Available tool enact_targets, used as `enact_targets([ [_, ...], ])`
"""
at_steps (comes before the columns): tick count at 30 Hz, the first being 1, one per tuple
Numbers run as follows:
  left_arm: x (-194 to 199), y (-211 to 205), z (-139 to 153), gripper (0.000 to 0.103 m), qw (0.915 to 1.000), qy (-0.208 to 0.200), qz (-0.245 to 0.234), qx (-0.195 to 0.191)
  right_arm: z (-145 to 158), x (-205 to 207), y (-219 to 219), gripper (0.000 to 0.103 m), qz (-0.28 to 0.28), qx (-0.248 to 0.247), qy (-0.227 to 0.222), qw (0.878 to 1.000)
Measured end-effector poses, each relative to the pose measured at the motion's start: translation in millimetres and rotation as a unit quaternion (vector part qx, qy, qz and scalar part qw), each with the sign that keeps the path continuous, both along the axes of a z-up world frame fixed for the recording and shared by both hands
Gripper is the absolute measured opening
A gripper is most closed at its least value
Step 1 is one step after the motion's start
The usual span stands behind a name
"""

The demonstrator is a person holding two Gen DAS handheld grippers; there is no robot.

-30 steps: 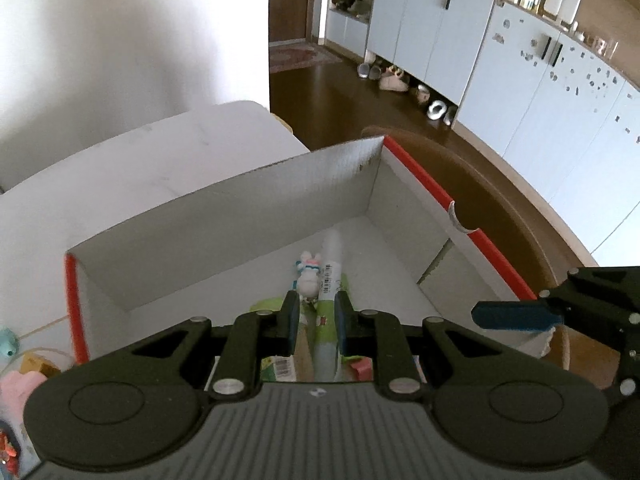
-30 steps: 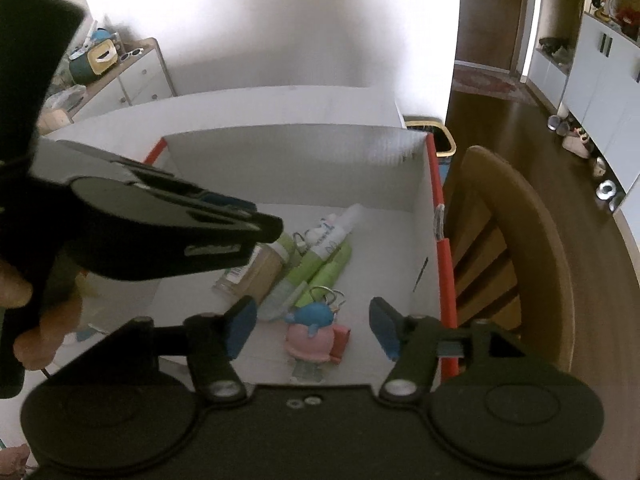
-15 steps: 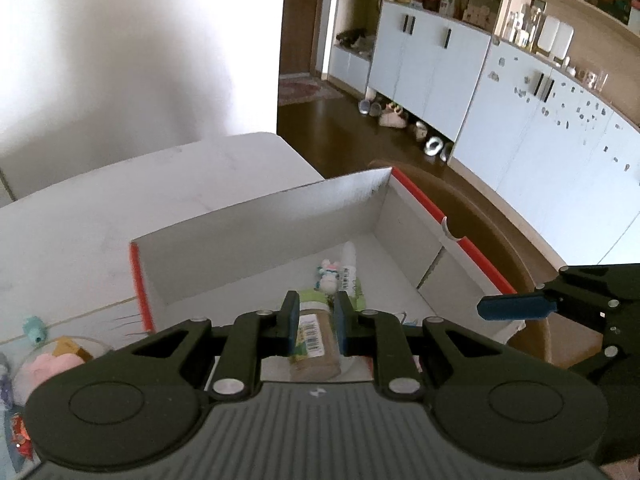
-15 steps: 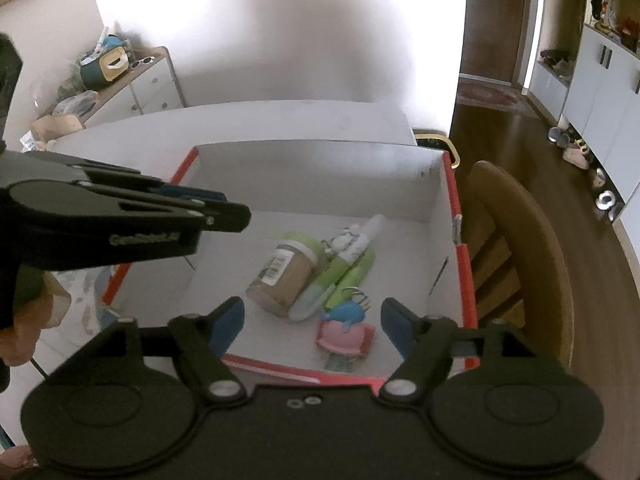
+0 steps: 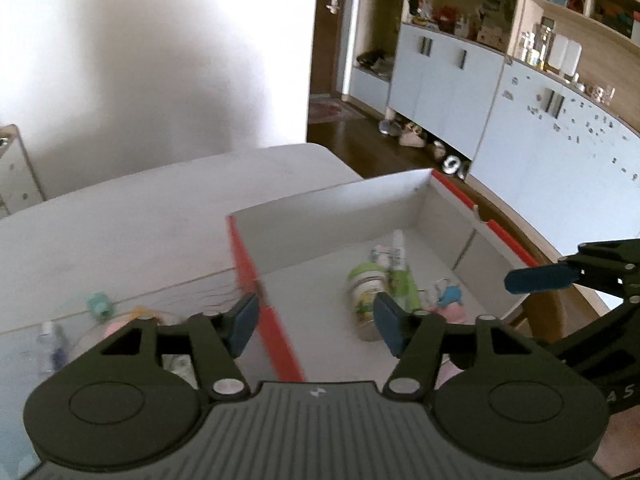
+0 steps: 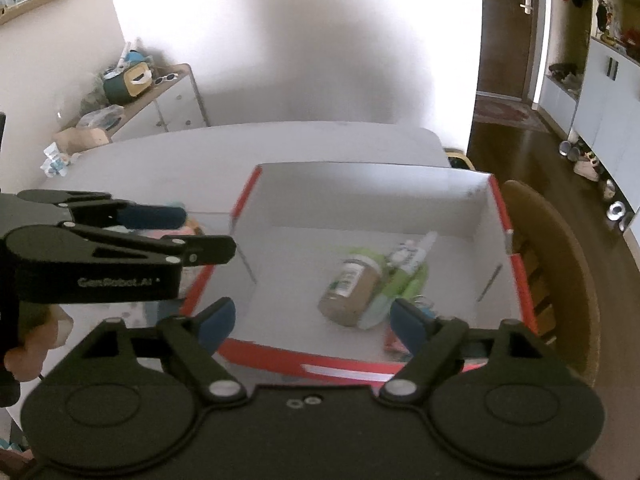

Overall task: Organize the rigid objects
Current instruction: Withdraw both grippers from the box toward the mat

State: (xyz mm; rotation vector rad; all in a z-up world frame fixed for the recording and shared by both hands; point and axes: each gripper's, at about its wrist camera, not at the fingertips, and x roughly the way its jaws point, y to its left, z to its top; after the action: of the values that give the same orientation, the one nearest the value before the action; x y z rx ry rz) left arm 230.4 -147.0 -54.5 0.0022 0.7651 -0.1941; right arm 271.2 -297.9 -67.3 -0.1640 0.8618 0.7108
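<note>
- Loose items lie on the white surface at the far left, outside the box: a small teal piece, a small bottle with a white cap, and something pink partly hidden behind the left gripper's body. All are blurred, so I cannot name them more exactly.
- The left gripper hangs with its jaws spread and nothing between them, straddling the box's red left wall. The loose items lie left of and below its jaws, so this is the nearer arm and would have to swing left and drop.
- The cardboard box, white inside with a red rim, sits right of the loose items. On its floor lies a jar on its side, long axis running from near-left to far-right, lid end farther away.
- Touching the jar's right side are 2 green tubes lying roughly parallel to it, with a pink and blue keychain toy just beside them nearer the front wall.
- The right gripper hovers over the box's front wall, jaws also spread and empty; the jar lies straight ahead between them but lower. The loose items are well apart from it, beyond the left gripper.
- A wooden chair stands against the box's right side.
</note>
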Motion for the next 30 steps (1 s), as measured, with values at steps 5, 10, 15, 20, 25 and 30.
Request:
enact_targets([
  [5,-12.1,34.6,0.8,0.071,0.9997,0.007,0.014,-0.017,1.6,-21.7,22.9,0.088,0.008,0.014,0.003,1.0],
  [10,-23.0,73.1,0.5,0.077,0.9991,0.003,0.036,-0.021,3.7,-41.0,46.8,0.093,0.019,0.03,0.006,0.999],
  [15,-33.5,111.4,-1.4,0.084,0.9973,-0.012,0.069,-0.023,5.4,-58.4,73.6,0.101,0.034,0.037,0.002,0.999],
  [20,-37.6,147.1,-8.3,0.084,0.9966,-0.012,0.079,-0.022,3.0,-70.2,100.6,0.102,0.041,0.044,0.006,0.998],
  [25,-35.8,182.5,-20.9,0.084,0.9947,-0.005,0.102,-0.016,-5.3,-81.2,132.4,0.102,0.052,0.045,0.015,0.998],
  [30,-26.5,218.3,-36.6,0.084,0.9898,0.013,0.138,-0.035,-20.8,-80.1,166.0,0.102,0.047,0.029,0.03,0.998],
])
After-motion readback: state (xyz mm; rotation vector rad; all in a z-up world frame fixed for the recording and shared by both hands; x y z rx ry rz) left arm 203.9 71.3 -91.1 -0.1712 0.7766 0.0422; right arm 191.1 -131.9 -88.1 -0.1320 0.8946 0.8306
